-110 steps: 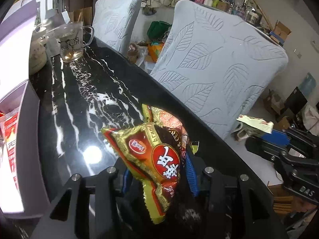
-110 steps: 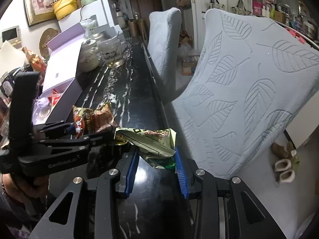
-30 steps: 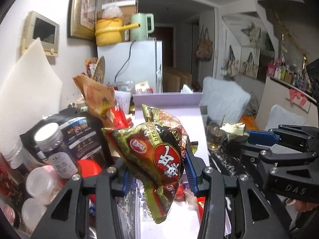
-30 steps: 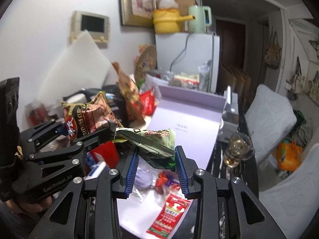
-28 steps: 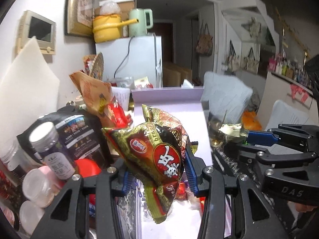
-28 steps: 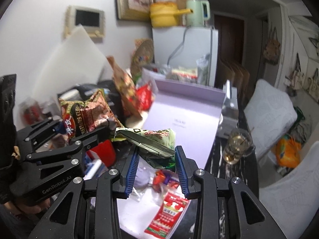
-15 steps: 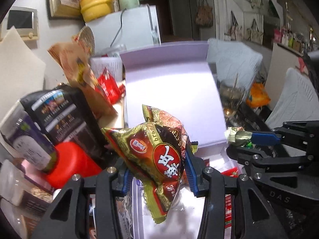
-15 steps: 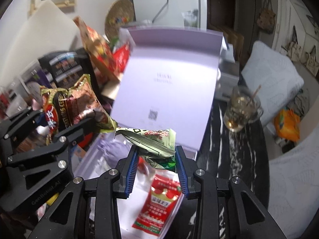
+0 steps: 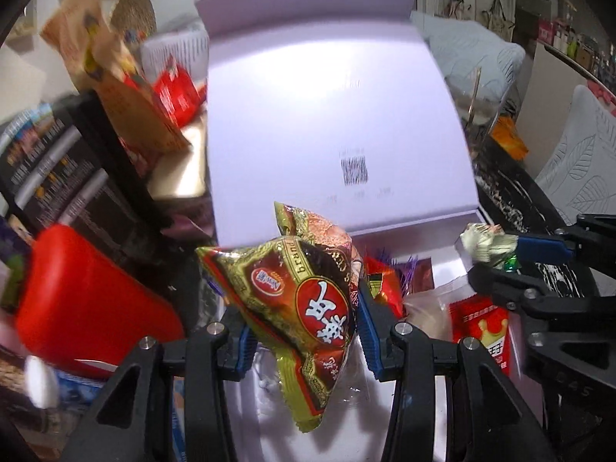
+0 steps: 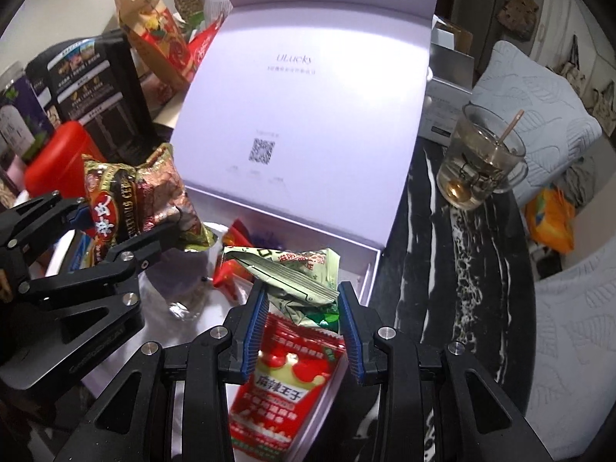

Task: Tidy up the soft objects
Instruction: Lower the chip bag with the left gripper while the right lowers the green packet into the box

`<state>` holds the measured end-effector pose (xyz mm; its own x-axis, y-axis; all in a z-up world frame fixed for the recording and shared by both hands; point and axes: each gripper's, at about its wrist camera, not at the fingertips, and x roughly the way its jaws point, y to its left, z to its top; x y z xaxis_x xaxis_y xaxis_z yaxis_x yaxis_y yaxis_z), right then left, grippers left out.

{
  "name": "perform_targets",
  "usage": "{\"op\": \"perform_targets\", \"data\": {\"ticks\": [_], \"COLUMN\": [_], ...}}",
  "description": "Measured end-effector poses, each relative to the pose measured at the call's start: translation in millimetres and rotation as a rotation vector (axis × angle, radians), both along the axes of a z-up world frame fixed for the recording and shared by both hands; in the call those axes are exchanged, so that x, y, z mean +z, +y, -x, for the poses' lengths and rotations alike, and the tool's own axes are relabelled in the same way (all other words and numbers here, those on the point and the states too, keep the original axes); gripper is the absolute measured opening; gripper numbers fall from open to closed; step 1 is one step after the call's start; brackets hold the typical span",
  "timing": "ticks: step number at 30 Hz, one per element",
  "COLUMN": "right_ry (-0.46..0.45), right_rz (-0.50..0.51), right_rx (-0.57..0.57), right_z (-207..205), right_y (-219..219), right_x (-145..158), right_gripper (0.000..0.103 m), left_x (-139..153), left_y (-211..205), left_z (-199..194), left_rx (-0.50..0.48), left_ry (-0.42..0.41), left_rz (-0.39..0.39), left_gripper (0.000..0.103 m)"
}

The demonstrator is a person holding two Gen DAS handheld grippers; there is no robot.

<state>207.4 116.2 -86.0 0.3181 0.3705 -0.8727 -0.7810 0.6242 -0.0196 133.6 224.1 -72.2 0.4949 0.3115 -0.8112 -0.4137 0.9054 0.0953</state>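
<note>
Both grippers, left gripper (image 9: 304, 340) clamping the brown snack bag (image 9: 296, 292) and right gripper (image 10: 302, 331) clamping the green packet (image 10: 296, 273), hang over the open lilac box (image 10: 369, 269), where I fear 2 close grippers may collide.

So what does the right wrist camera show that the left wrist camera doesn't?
Only the right wrist view shows the glass cup with its stirrer in full on the dark table, the printing inside the box lid sharply, and the whole green packet in the right gripper.

Only the left wrist view shows the front of the brown snack bag clamped in the left gripper.

Both show the open pale purple box, the red packet lying in it, and the red container beside it.
</note>
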Motion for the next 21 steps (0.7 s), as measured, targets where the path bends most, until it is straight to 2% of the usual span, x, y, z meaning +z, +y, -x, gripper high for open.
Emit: {"op": "perform_targets", "data": {"ticks": [4,10,16,21], "right_ry": [0.005,0.007,0.033,0.053], "right_rz": [-0.007,0.001,0.019,0.019], "right_rx": [-0.003,0.002,-0.006,-0.011], "right_z": [-3.2,-8.4,-16.6,-22.4], "right_y": [-3.7,-1.3,7.3,12.0], "right_x": [-2.6,-6.4,-19.1,-28.5], "right_gripper": [0.036,0.036,0.036,0.036], "left_x": [-18.0,-28.8,-26.8,-13.9], "left_y": [10.0,8.9,-0.3,-2.0], "left_z": [-3.5,-5.5,-4.9,3.3], "left_rx": [0.023,0.021,0.007,0.049], "left_ry": [0.014,0.039,0.042,-0.012], "left_rz": [0.043,0.041,0.015,0.01], "left_gripper": [0.044,0.044,0.044,0.046]}}
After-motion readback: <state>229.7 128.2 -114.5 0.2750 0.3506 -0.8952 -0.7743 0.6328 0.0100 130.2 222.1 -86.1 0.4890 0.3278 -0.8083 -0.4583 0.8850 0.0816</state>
